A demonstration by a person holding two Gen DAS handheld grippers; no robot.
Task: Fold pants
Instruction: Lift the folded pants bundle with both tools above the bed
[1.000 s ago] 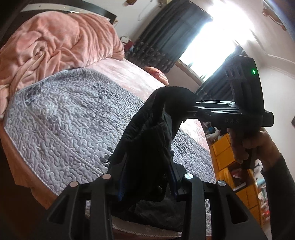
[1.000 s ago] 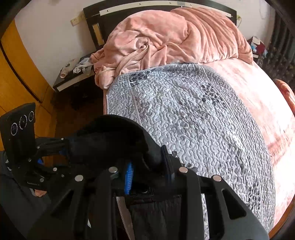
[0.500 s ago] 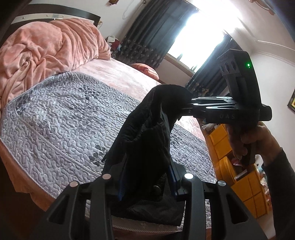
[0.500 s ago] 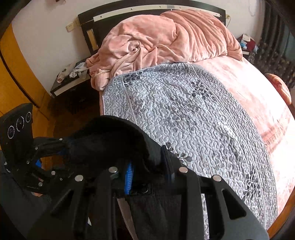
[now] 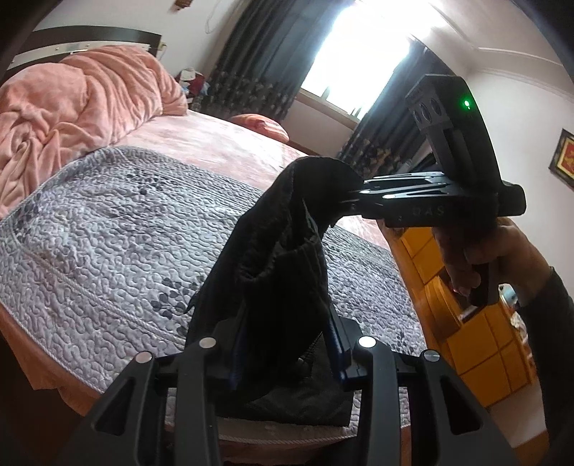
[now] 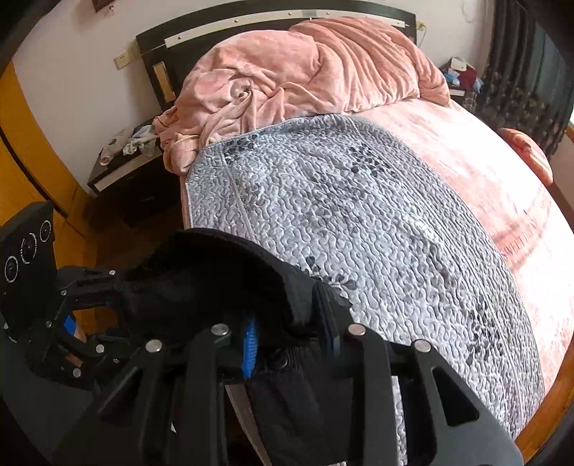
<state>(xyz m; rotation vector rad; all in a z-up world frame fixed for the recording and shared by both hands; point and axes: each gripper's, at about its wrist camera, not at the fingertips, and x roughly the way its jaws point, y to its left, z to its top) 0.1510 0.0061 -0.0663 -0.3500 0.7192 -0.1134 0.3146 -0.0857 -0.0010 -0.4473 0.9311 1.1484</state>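
Note:
The black pants hang bunched between both grippers, above the near edge of a grey quilted bedspread. My left gripper is shut on one part of the waistband. My right gripper comes in from the right, held by a hand, and is shut on the other part. In the right wrist view the pants stretch from my right gripper across to my left gripper at the left. The rest of the pants hangs down below, mostly hidden.
A heaped pink blanket lies at the dark headboard. The pink sheet covers the bed's far side, with a pillow. A dark nightstand stands left of the bed. Orange cabinets stand at the right.
Both grippers have lifted and shifted a little with the pants still held between them; the bed appears lower and farther in both views. The grips have not changed.

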